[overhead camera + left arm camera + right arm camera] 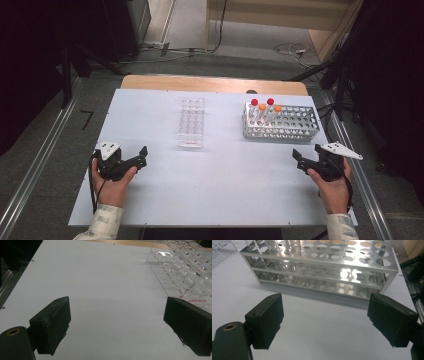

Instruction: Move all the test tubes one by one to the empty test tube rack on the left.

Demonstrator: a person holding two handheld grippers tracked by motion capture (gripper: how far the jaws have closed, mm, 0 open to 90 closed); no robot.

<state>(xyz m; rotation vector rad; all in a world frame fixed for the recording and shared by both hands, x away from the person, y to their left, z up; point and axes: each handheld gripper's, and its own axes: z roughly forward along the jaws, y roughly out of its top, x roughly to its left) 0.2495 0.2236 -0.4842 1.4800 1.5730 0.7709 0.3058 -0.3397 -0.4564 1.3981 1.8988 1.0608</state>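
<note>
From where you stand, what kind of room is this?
Probably a lab bench rigged for recording handling work: a metal tube rack holding capped tubes, a clear plastic rack on a white table, and loose cables on the floor.

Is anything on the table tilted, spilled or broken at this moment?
Nothing stands out. The clear rack and the metal rack sit flat, the capped tubes stand upright in the metal one, and both grippers rest open.
</note>
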